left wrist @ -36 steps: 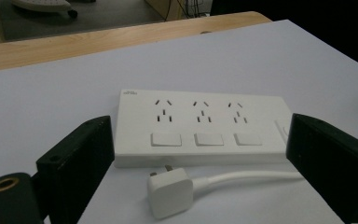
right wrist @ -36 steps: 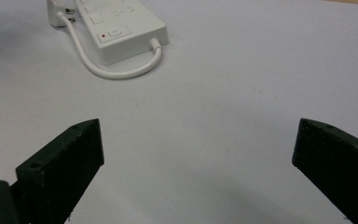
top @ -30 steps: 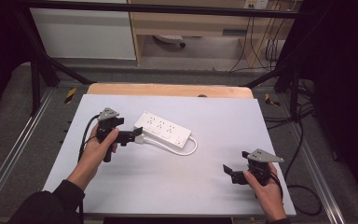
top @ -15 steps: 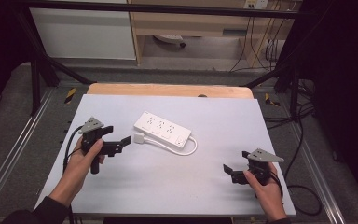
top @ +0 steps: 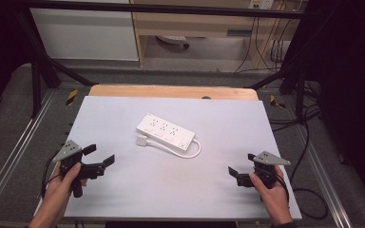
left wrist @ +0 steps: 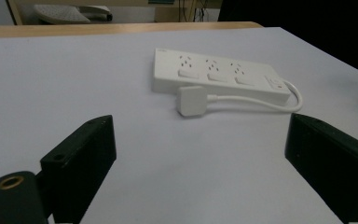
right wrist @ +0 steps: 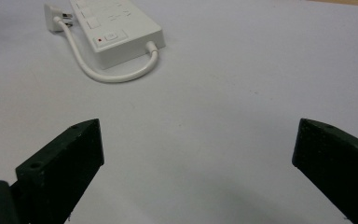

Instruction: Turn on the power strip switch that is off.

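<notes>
A white power strip (top: 165, 131) lies at the middle of the table, its short cord (top: 192, 151) looping round to a white plug (top: 141, 140) that rests unplugged beside it. My left gripper (top: 100, 155) is at the near left, open and empty, well short of the strip. In the left gripper view the jaws (left wrist: 205, 163) stand wide apart, with the plug (left wrist: 192, 100) and strip (left wrist: 219, 74) ahead. My right gripper (top: 241, 164) is at the near right, open and empty. Its own view (right wrist: 198, 158) has the strip (right wrist: 116, 23) and plug (right wrist: 53, 10) at the far left.
The table top is a white sheet (top: 228, 118) with a wooden edge (top: 171, 91) at the back. Dark frame rails run along both sides, and cables (top: 309, 190) lie on the floor to the right. A shelf unit stands behind the table.
My left gripper has drawn back from the plug end of the strip to the near left of the table. The strip and the right gripper have stayed put.
</notes>
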`<move>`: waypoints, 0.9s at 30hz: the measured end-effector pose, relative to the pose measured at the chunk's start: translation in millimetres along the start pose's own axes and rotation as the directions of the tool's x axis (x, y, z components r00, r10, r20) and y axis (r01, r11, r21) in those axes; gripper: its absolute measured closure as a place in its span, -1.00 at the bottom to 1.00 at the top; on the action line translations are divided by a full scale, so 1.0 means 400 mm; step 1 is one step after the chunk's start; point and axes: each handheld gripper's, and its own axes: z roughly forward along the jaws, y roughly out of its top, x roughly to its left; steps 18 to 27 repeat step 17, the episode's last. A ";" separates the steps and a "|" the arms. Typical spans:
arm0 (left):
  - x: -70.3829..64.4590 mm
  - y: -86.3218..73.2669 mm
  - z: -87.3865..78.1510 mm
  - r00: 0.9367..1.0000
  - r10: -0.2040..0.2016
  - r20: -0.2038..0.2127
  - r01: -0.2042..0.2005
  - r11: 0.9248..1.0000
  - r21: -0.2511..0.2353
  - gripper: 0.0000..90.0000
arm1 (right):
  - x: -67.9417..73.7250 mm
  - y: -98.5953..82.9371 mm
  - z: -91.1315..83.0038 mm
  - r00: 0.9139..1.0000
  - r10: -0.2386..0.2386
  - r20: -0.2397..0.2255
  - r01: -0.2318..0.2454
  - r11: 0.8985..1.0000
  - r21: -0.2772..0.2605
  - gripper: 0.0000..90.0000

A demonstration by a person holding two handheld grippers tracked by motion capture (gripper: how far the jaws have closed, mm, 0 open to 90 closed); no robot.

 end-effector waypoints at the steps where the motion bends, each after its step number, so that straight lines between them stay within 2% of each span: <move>1: 0.000 -0.013 -0.003 1.000 0.000 -0.002 0.000 1.000 0.007 -0.80 | 0.000 0.000 -0.001 1.000 0.001 0.001 -0.001 1.000 -0.001 -0.95; 5: -0.009 -0.064 -0.011 1.000 0.005 -0.001 -0.005 0.999 0.053 -0.80 | -0.002 -0.001 -0.002 1.000 0.003 0.004 -0.004 1.000 0.000 -0.95; 7: -0.013 -0.073 -0.012 1.000 0.008 0.001 -0.008 0.998 0.067 -0.80 | -0.003 -0.002 0.000 1.000 0.006 0.006 -0.006 1.000 0.005 -0.95; 9: -0.027 -0.091 -0.015 0.999 0.021 0.030 -0.024 0.994 0.103 -0.80 | -0.006 -0.003 0.001 1.000 0.002 0.013 -0.002 1.000 0.009 -0.95; 12: -0.040 -0.108 -0.015 0.998 0.044 0.048 -0.050 0.990 0.134 -0.80 | -0.010 -0.006 0.003 0.999 0.010 0.043 -0.011 1.000 0.030 -0.95; 14: -0.042 -0.115 -0.012 0.997 0.056 0.050 -0.063 0.987 0.147 -0.80 | -0.017 -0.013 0.010 0.996 0.015 0.082 -0.021 0.998 0.067 -0.95; 17: -0.038 -0.114 -0.010 0.998 0.051 0.046 -0.057 0.988 0.141 -0.80 | -0.031 -0.022 0.029 0.989 0.029 0.147 -0.050 0.989 0.138 -0.93; 27: -0.038 -0.114 -0.010 0.998 0.051 0.046 -0.057 0.988 0.141 -0.80 | -0.031 -0.022 0.029 0.989 0.029 0.147 -0.050 0.989 0.138 -0.93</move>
